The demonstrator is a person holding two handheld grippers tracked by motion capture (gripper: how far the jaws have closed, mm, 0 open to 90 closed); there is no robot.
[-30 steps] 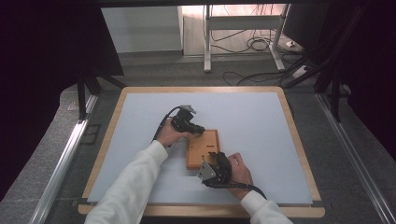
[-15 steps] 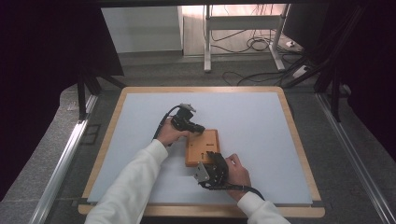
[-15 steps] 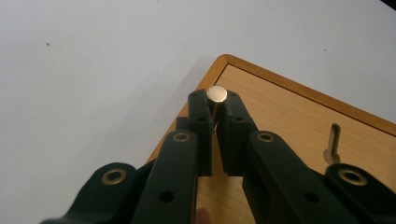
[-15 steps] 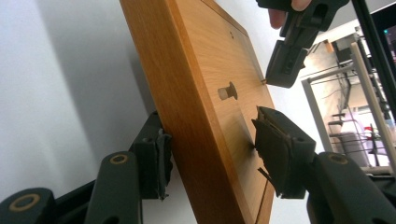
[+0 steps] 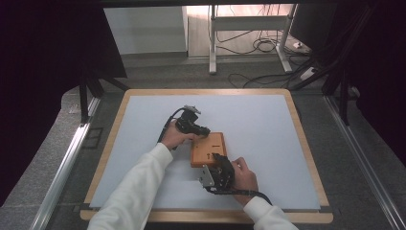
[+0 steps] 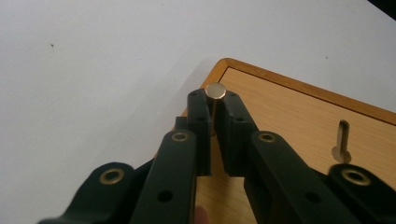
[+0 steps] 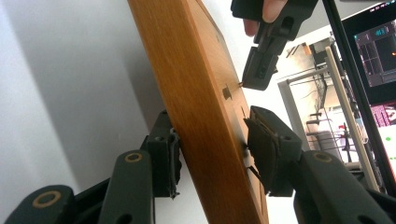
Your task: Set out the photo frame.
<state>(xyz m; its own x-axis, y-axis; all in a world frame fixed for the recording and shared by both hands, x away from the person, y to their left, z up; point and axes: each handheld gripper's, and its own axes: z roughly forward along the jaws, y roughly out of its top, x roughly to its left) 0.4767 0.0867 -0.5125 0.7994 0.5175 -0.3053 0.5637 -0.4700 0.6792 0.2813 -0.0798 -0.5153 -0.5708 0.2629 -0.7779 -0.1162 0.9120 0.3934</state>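
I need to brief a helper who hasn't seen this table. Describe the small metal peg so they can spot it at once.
On the white table mat lies one orange wooden board. At its corner, the left gripper pinches a brass peg with a flat round head, unlike the board's keyhole slot.

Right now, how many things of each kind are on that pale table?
Flat orange-brown wooden board: 1
Small round-headed brass metal pin: 1
Black two-jaw hand-held gripper: 2, left and right
Total: 4
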